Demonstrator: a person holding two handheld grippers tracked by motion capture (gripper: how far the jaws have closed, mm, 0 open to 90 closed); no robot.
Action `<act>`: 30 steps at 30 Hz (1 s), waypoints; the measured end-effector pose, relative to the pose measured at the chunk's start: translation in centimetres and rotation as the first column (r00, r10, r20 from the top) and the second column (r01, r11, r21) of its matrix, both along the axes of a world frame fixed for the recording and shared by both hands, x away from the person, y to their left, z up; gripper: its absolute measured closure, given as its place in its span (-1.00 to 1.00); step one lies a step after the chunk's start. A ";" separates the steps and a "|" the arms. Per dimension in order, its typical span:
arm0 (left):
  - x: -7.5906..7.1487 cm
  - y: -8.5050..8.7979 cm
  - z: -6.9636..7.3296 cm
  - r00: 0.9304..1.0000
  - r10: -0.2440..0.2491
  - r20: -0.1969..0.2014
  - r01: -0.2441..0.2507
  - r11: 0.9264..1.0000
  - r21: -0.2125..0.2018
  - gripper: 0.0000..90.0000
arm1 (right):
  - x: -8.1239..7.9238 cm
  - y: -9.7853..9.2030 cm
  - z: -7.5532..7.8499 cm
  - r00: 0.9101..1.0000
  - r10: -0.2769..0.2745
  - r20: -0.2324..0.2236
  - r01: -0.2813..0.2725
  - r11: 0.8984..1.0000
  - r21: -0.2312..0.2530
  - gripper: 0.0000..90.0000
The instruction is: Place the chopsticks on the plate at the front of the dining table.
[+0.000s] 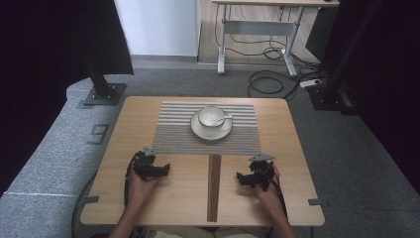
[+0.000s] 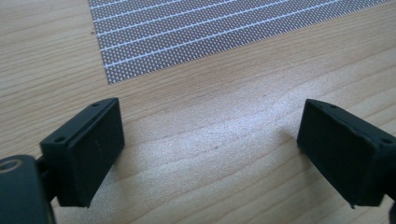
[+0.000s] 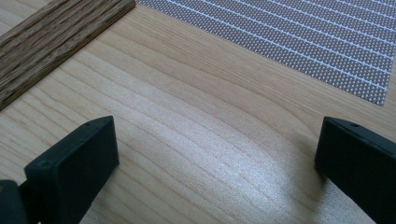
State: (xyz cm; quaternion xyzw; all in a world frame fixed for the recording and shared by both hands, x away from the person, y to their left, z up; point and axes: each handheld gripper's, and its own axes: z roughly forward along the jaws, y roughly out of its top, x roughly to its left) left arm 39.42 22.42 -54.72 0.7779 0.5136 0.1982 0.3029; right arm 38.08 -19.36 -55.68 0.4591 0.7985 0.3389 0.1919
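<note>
A white cup [image 1: 212, 116] with a spoon [image 1: 226, 118] in it stands on a white saucer [image 1: 211, 131], at the middle of a grey striped placemat [image 1: 173, 134] on the far half of the wooden table [image 1: 297, 163]. My left gripper [image 1: 159, 171] rests low over the table's near left, open, with bare wood between its jaws [image 2: 210, 149]. The mat's corner [image 2: 140, 60] lies just ahead of it. My right gripper [image 1: 243, 179] is at the near right, also open over bare wood [image 3: 215, 163].
A dark wooden strip [image 1: 214, 186] [image 3: 51, 42] runs from the mat's near edge to the table's front edge, between the two grippers. Black stands [image 1: 101, 84] flank the table on grey carpet. A desk with cables [image 1: 267, 49] stands behind.
</note>
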 end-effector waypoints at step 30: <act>-0.3 1.4 0.8 1.000 0.007 -0.003 -0.008 0.998 -0.064 -0.48 | -0.2 0.1 0.0 1.000 0.001 -0.001 -0.001 1.000 0.000 -1.00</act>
